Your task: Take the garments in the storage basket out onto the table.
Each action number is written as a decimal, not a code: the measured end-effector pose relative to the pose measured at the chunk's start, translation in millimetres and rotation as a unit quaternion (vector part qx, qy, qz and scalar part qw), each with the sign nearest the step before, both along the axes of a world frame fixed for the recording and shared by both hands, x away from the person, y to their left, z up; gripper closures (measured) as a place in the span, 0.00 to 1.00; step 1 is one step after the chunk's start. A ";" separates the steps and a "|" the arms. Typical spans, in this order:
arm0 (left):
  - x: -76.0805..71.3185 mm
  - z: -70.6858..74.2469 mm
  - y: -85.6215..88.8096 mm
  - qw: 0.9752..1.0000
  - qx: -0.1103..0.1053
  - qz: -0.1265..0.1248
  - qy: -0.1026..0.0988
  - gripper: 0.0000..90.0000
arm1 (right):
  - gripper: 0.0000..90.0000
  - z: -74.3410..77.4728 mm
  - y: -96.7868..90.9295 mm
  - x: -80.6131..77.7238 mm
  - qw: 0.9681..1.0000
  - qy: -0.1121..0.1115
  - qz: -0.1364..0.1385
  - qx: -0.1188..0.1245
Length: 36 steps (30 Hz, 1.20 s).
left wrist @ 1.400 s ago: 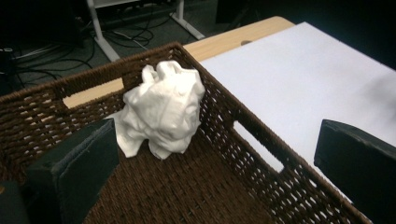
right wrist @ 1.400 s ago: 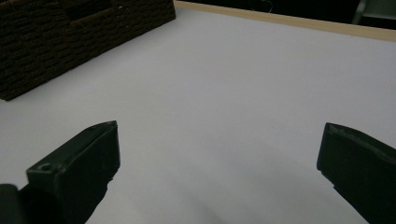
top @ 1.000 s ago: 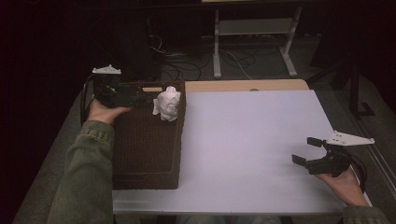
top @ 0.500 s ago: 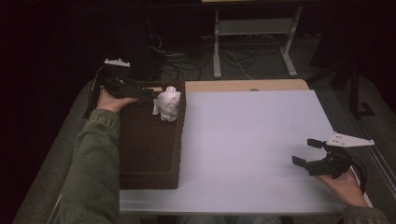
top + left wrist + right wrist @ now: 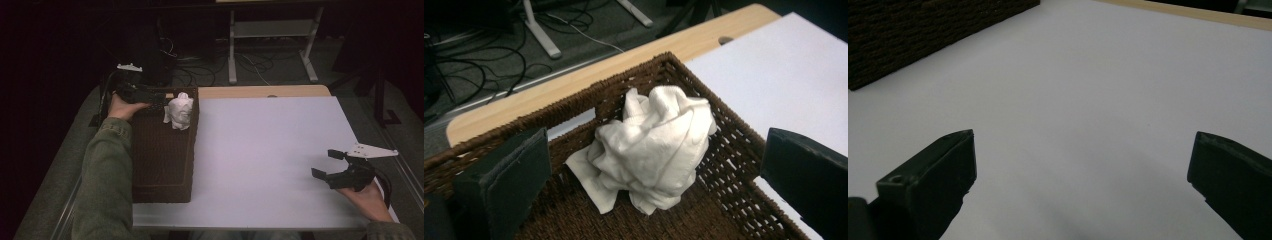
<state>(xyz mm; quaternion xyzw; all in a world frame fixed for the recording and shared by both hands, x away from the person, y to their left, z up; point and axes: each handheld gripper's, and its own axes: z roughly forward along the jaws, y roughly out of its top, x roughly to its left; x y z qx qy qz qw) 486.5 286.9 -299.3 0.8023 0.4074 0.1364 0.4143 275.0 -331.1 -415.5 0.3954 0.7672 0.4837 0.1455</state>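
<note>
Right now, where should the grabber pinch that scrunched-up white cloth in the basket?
Probably the puffy top of the white cloth, coming from above. It lies crumpled in the far corner of the wicker basket, whose walls block its sides. The raised folds give the open left gripper something to close on.

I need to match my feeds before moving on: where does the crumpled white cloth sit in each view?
High view: the white cloth lies in the far right corner of the wicker basket, left of centre.
Left gripper view: it sits mid-frame, apart from the open jaws.
Right gripper view: not in it.
Shared landmark: the basket, whose side wall shows at top left there.
</note>
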 end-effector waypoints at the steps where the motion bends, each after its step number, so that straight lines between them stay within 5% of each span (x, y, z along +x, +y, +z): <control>1: 0.9 -1.4 -0.6 1.000 0.001 -0.002 0.002 0.00 | 0.00 -0.1 0.2 0.0 1.000 0.001 0.000 -0.001; 10: 12.5 -21.4 -16.2 0.999 0.037 -0.025 0.030 0.00 | 0.00 -1.0 0.3 0.1 1.000 0.003 -0.002 -0.002; 25: 28.5 -51.4 -39.8 0.996 0.060 -0.045 0.057 0.00 | 0.00 -1.0 -3.5 -1.4 1.000 0.002 -0.008 -0.005; 36: 35.9 -73.7 -51.7 0.990 0.088 -0.066 0.084 0.00 | 0.00 -2.3 -3.5 -0.2 1.000 0.003 -0.006 -0.014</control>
